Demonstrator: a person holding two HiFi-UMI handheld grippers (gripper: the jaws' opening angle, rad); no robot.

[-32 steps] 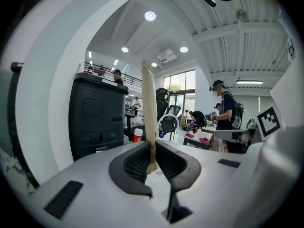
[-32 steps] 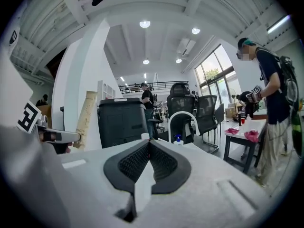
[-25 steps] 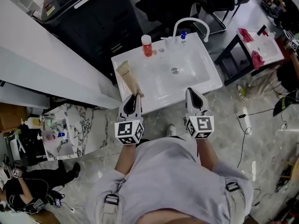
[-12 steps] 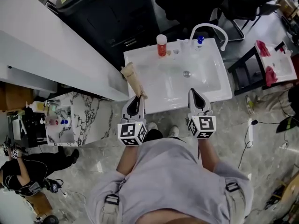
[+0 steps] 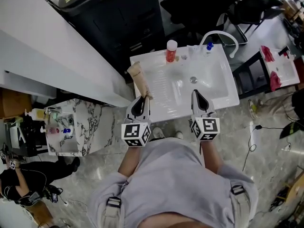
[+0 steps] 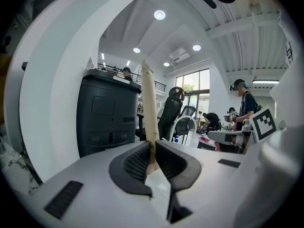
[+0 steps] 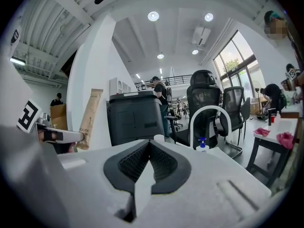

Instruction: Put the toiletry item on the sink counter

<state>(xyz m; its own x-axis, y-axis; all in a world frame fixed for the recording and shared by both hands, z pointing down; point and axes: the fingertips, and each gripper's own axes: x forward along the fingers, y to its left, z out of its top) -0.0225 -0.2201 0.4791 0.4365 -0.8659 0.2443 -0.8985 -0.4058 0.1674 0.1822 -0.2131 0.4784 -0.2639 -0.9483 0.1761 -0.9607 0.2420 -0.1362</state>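
Note:
My left gripper is shut on the crimped end of a beige toothpaste tube, which sticks out over the left part of the white sink counter. In the left gripper view the tube rises straight up from between the pinched pads. My right gripper hovers over the sink's front right edge, shut with nothing in it. In the right gripper view its jaws meet, and the tube shows at the left.
A red bottle with a white cap stands at the back of the sink, beside a white arched faucet and a small blue-capped bottle. A black bin stands behind. A white wall panel runs along the left.
The sink has shifted up and to the right in the head view. Both grippers keep their hold and place relative to the body; the tube points more over the counter's left part.

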